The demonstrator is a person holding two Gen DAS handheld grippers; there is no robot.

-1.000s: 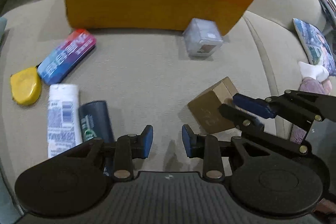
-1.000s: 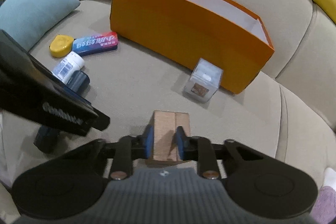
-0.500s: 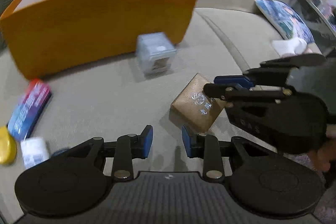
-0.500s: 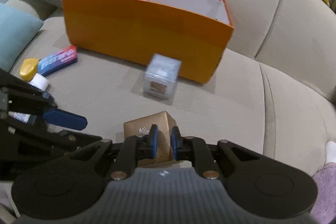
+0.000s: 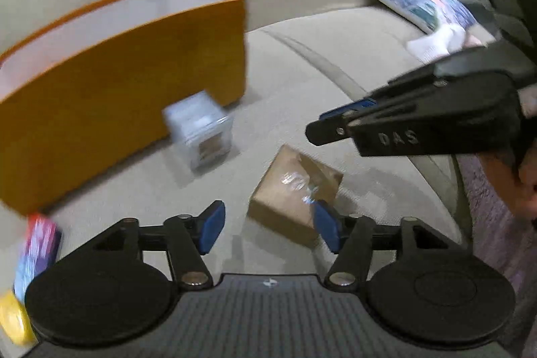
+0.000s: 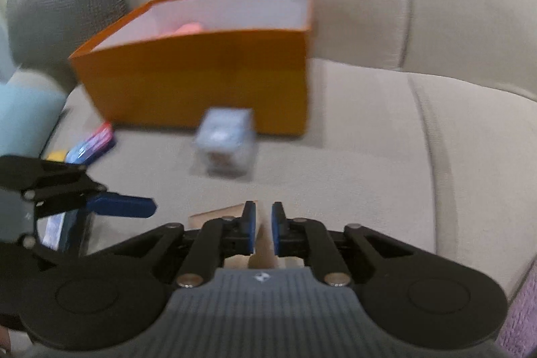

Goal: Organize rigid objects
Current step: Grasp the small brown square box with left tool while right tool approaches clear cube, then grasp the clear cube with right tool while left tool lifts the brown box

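Fingers of the left gripper (image 5: 266, 225) were spreading apart, their blue pads (image 5: 210, 225) flanking the near end of a brown cardboard box (image 5: 295, 187) without pressing on it; the right-hand pad overlapped the box's near corner, though whether it touched was unclear. That box lay flat on the beige sofa seat (image 5: 335, 72), a pale printed mark on its top face. The right gripper (image 6: 263, 232) had its pads drawn almost together with only a narrow gap and nothing between them; a corner of the brown box (image 6: 218, 212) showed just behind and to the left of its tips. In the left wrist view the right gripper (image 5: 330, 123) came in from the right, above the box and apart from it, and part of a hand (image 5: 523, 176) gripped it at the frame's edge. Beyond the box stood a small translucent cube (image 5: 199, 131), blurred, just in front of an open orange bin (image 5: 117, 83) with a white lining; something pink (image 6: 188, 29) lay inside the bin. Left of the bin lay a red and blue packet (image 5: 37, 249) and a yellow object (image 5: 11, 321). A patterned cushion (image 5: 419, 0) and a white cloth (image 5: 433, 42) lay on the far right of the sofa, and a grey checked pillow (image 6: 67, 9) leaned behind the bin.
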